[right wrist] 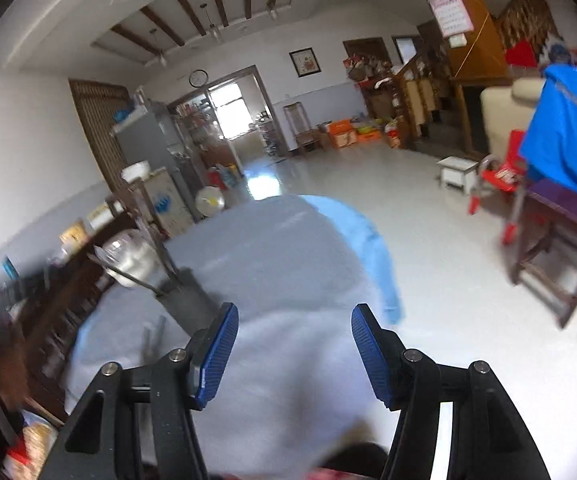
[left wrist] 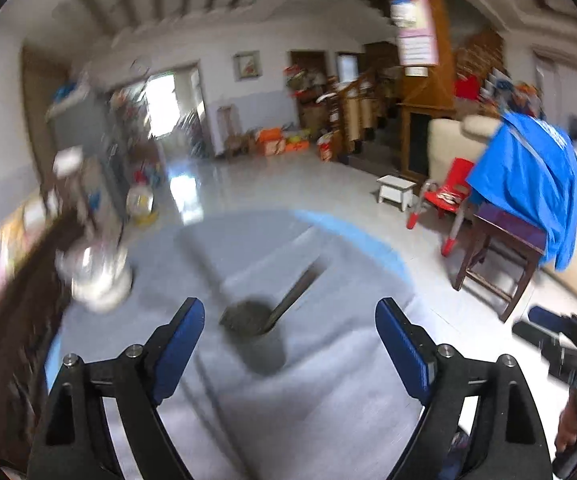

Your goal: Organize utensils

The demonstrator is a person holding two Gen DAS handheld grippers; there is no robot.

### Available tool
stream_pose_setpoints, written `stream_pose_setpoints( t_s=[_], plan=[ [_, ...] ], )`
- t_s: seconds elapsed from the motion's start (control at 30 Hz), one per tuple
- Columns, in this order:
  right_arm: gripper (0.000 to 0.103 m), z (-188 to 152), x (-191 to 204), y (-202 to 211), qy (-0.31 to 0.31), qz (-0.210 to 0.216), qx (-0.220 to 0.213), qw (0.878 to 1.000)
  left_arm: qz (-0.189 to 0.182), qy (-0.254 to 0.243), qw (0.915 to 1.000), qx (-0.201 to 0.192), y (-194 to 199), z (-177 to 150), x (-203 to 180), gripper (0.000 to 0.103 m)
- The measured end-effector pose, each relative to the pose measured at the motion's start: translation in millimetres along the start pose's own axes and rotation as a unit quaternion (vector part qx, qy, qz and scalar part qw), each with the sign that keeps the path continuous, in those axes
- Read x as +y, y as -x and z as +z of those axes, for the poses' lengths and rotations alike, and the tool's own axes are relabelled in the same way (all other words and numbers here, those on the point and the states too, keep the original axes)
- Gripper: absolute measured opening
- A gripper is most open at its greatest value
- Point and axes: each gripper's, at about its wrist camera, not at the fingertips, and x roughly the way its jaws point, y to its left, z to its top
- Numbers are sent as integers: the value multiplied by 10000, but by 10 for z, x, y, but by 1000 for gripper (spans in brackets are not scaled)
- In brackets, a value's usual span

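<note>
Left gripper (left wrist: 290, 334) wide open — right gripper (right wrist: 294, 338) open too, both empty, angled downward.

Ahead of the left tongs (left wrist: 290, 340) we see the grey-clothed desk (left wrist: 328, 380) mostly bare; only a dark cup (left wrist: 254, 332) with a utensil handle leaning out of it stands between the spread jaws, a little beyond the tips. To its left a shiny metal pot (left wrist: 96, 276) (blurred) blocks that side, with dark wooden furniture (left wrist: 12, 320) behind it. Before the right tongs (right wrist: 292, 344) the cloth lies open to the far edge; the cup (right wrist: 188, 300) and pot (right wrist: 132, 260) crowd the left. Nothing sits between either pair of jaws.
</note>
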Motion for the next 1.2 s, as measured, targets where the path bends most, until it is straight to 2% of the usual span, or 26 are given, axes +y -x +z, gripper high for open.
stream_pose_setpoints(
  t_s=[0.13,0.23,0.37,0.5,0.63,0.8,0.9,1.2],
  plan=[
    [63,227,-579,442,-183,-564,-440,9973,-202,-411,9975,-540,204,491,-777,91],
    [63,379,-819,698,-156,-1036,-671,9922,-373,-584,9949,-738,322,701,-1253,95],
    [63,394,-1230,1036,-518,-1263,-897,9866,-589,-709,9924,-816,411,796,-1719,95],
    [63,281,-1499,1202,-726,-1326,-902,9844,-855,-651,9927,-556,427,850,-2018,95],
    [63,280,-1705,1489,-806,-1404,-1098,9807,-983,-636,9921,-445,470,900,-2208,95],
    [63,270,-1891,1714,-1117,-1444,-1422,9729,-1086,-815,9888,-617,535,914,-2323,95],
    [63,238,-1928,1684,-1215,-1478,-1408,9714,-1116,-828,9888,-540,477,895,-2344,95],
    [63,119,-1861,1485,-1237,-1204,-1179,9779,-1083,-874,9902,-111,343,736,-2272,95]
  ],
)
